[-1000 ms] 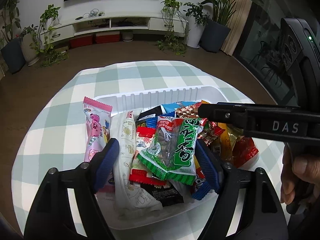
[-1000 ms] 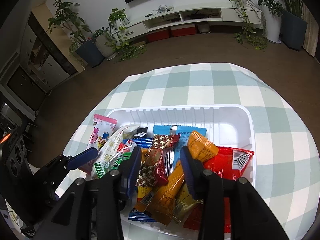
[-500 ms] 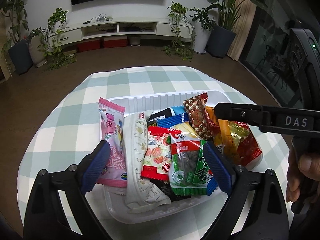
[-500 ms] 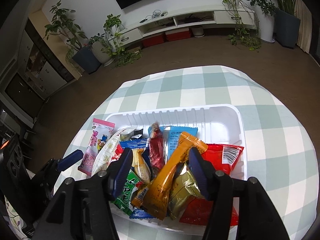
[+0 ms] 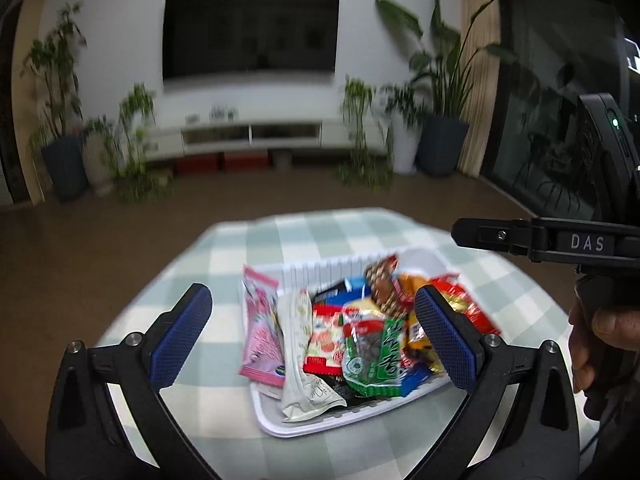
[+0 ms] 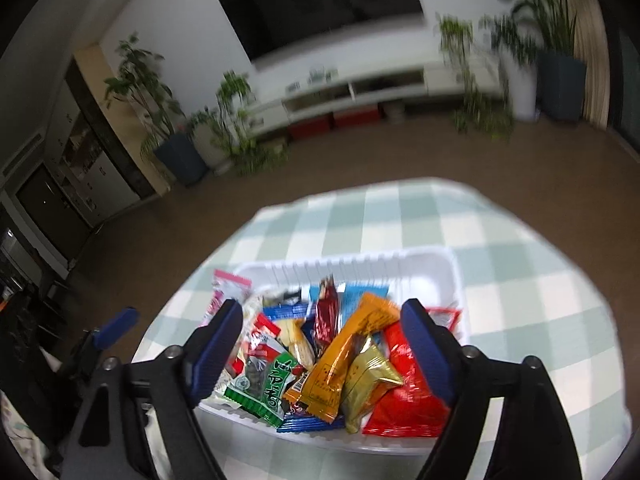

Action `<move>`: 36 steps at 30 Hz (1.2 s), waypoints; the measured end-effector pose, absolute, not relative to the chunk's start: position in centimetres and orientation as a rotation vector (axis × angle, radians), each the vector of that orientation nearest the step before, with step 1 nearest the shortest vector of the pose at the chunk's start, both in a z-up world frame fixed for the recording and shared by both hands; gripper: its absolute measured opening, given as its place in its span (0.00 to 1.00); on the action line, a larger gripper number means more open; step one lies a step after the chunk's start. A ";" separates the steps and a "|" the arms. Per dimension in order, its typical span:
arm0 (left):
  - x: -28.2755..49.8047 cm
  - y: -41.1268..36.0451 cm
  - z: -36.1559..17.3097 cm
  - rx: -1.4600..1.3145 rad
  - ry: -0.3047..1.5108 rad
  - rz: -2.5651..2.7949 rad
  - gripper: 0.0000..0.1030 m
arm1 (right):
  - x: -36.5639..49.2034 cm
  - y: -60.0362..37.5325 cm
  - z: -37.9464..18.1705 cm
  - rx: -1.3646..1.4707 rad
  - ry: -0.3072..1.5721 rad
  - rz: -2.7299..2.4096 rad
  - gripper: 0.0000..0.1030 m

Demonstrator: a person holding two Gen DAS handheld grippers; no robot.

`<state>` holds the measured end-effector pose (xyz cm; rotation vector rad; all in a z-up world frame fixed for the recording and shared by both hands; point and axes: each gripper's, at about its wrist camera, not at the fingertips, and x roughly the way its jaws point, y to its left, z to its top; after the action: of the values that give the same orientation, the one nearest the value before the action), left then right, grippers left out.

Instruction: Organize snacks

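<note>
Snacks (image 6: 340, 356): all piled in white tray (image 6: 456, 276) on checked table (image 6: 520, 300).
Left gripper (image 5: 312, 336): wide, empty, pulled back and up now.
Right gripper (image 6: 320, 344): wide, empty, lifted too.
Meaning: sorting looks done.

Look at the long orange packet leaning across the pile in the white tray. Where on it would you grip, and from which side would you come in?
Grip the orange packet across its narrow width near the raised upper end, coming from above with the right gripper. That end sits on top of the pile and looks freer; its lower end is wedged between the green packet and gold packet near the white tray front.
</note>
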<state>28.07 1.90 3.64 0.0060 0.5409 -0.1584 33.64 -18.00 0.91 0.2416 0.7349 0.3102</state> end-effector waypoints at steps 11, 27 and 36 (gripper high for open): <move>14.1 0.6 10.0 0.048 0.277 0.178 1.00 | 19.1 -21.1 10.2 0.264 0.250 0.255 1.00; 4.1 -4.0 5.3 0.022 0.664 0.081 1.00 | 3.7 -22.2 7.4 0.247 0.332 0.126 1.00; 2.5 -5.4 4.4 0.020 0.688 0.044 1.00 | 1.0 -19.9 6.1 0.144 0.360 0.060 1.00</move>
<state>2.53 -5.43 4.39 0.0197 0.6880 0.0440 0.96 -19.94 6.14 0.1436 0.3595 0.0598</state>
